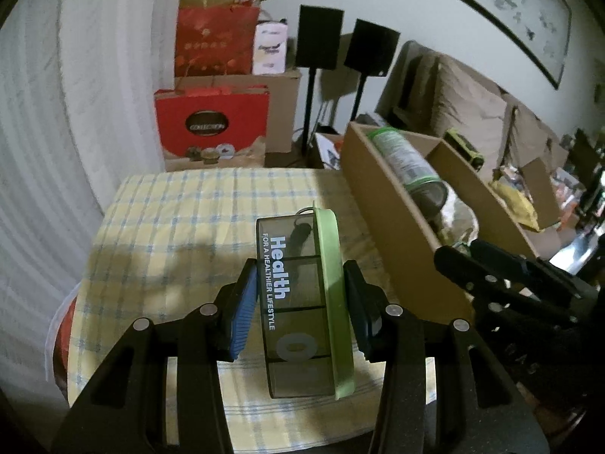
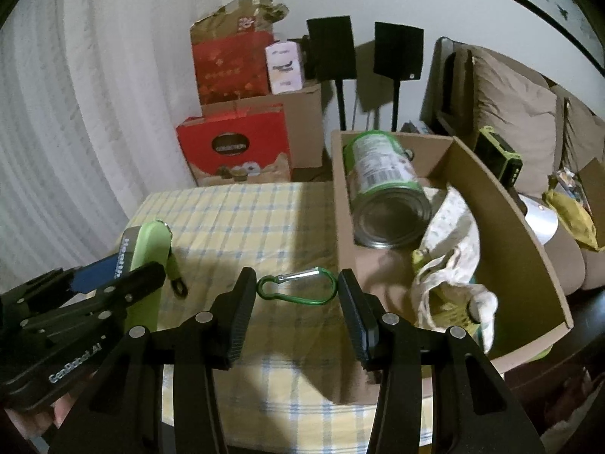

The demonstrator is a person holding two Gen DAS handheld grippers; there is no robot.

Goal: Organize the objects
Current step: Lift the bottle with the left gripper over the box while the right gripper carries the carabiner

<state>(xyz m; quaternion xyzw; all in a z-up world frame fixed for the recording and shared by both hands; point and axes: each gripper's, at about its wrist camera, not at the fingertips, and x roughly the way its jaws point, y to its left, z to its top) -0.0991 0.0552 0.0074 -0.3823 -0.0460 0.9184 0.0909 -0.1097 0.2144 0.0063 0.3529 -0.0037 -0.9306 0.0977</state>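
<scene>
My left gripper (image 1: pixel 298 280) is shut on a smoky pill organizer with a green lid (image 1: pixel 302 302), printed "Health", held above the yellow checked tablecloth (image 1: pixel 181 227). The organizer also shows in the right wrist view (image 2: pixel 145 261), with the left gripper (image 2: pixel 113 276) around it. My right gripper (image 2: pixel 297 287) is open and empty, its fingers on either side of a green carabiner (image 2: pixel 298 289) lying on the cloth. A cardboard box (image 2: pixel 529 234) to the right holds a green-labelled can (image 2: pixel 385 185) and a crumpled cloth bag (image 2: pixel 450 257).
Red gift bags (image 1: pixel 211 125) and cardboard boxes stand behind the table by the curtain. Two black speakers on stands (image 1: pixel 321 38) are by the wall. A sofa with brown cushions (image 2: pixel 510 113) and clutter lies to the right. The right gripper shows at the left wrist view's right edge (image 1: pixel 491 276).
</scene>
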